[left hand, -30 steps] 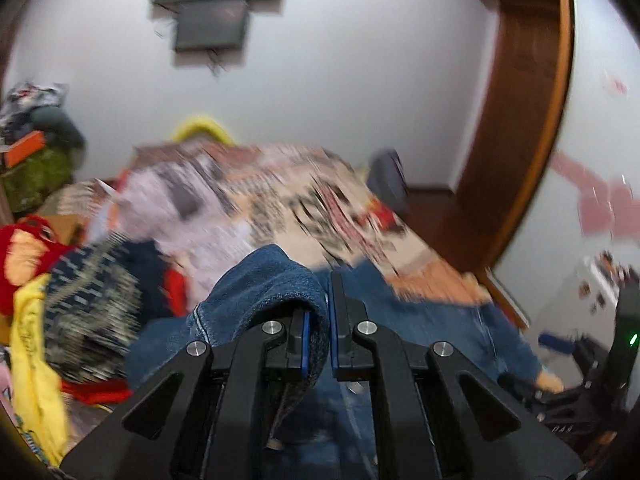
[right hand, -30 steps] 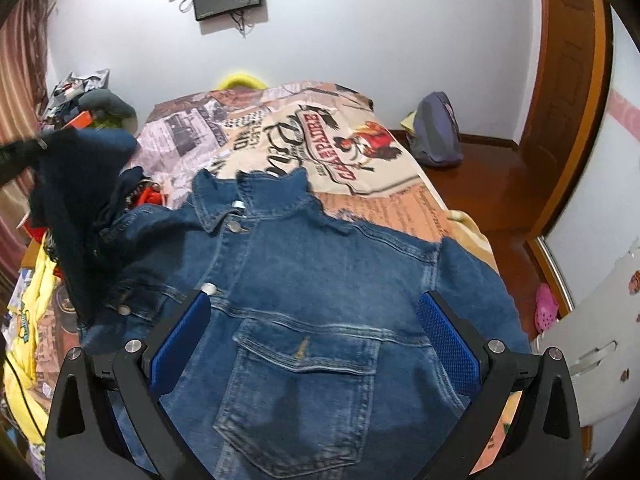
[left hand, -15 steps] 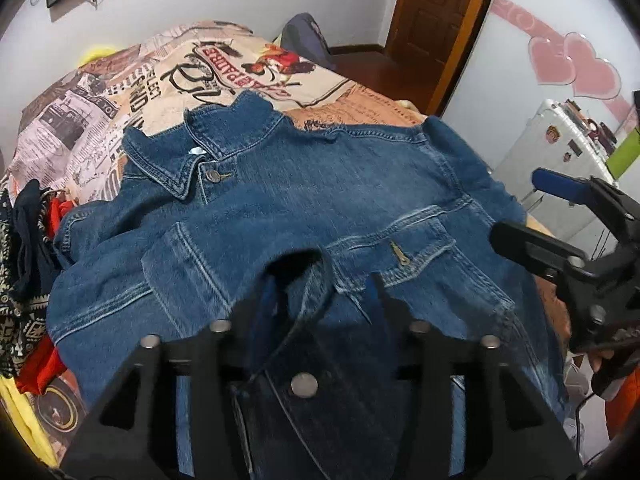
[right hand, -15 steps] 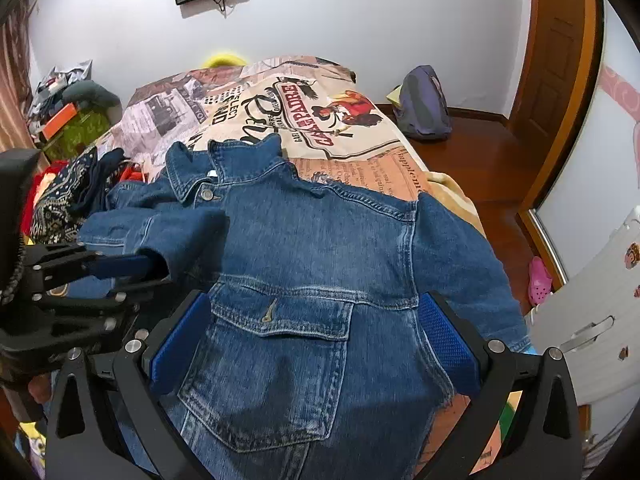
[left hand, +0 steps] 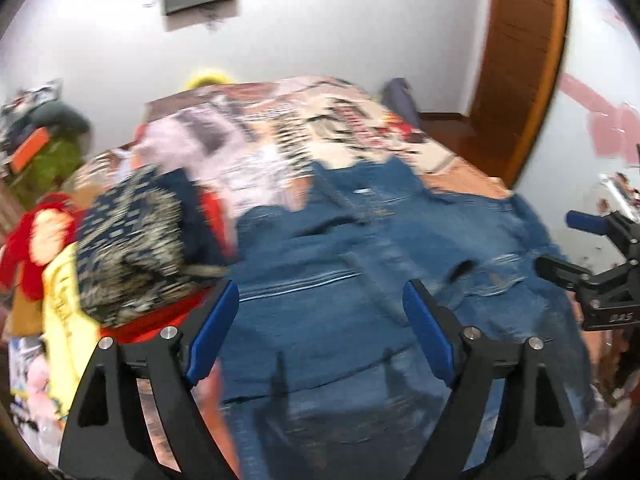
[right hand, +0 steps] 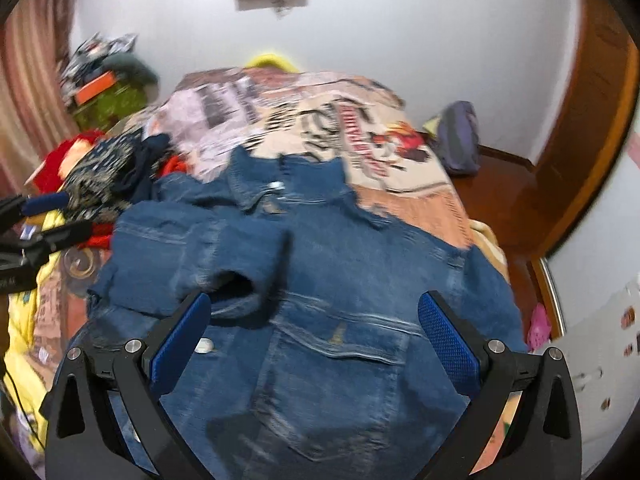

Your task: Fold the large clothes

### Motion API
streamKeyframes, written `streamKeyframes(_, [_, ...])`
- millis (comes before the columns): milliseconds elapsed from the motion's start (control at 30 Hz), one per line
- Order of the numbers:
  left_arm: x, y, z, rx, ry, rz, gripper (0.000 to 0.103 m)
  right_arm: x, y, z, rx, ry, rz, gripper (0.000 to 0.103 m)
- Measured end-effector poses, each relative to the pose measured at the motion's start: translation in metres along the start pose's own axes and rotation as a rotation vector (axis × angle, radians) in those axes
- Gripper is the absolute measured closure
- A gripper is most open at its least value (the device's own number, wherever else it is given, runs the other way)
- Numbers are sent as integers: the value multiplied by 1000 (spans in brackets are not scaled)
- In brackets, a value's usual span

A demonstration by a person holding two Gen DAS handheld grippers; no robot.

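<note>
— So where's the denim jacket [right hand: 344, 280]?

— Flat on the bed [right hand: 404, 200], collar toward the far wall, its left sleeve [right hand: 208, 256] folded across the chest.

— And your tools?

— My left tool [left hand: 320, 320] hangs spread wide over the jacket's near hem, gripping nothing. My right tool [right hand: 316, 332] is released too, above the chest pocket [right hand: 340, 368]. Beside the jacket's left shoulder lies a clothes pile [left hand: 120, 248].

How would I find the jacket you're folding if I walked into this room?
Look at the big bed with the newspaper-print bedspread. The blue denim jacket lies spread on its near end, one sleeve folded across its front. Unlike the colourful clothes pile beside it, it is plain blue with metal buttons.
</note>
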State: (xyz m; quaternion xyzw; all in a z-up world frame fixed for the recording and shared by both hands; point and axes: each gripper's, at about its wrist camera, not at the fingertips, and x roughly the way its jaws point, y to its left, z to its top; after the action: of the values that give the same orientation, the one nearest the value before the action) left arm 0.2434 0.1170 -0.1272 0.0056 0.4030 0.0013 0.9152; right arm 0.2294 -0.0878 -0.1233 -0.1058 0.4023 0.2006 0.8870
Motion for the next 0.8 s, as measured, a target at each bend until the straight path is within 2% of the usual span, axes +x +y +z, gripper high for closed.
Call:
streamKeyframes(67, [3,17,-11,-14,18,47,19,11,15,2,-45,22,21,0])
streamKeyframes(233, [16,51,-42,-62,72,82,19,46,47,-1,-157,119,49,0])
streamKeyframes(400, [37,76,-76,-124,148,102,19,85,59,-6,-252,213,-16,0])
streamKeyframes(567, [67,91,-97,-176,223,105,19,106,61,4,-299,251,-67,0])
streamKeyframes(667, [82,94,-104,-204,258,88,19,112,71,10,-341,228,-94,2])
streamKeyframes(767, [94,92,-109,-221,284,64,19,108,85,17,-416,125,-120,2])
streamKeyframes(800, [97,91,-110,-219,290,61,19,106,89,18,-437,93,-134,5])
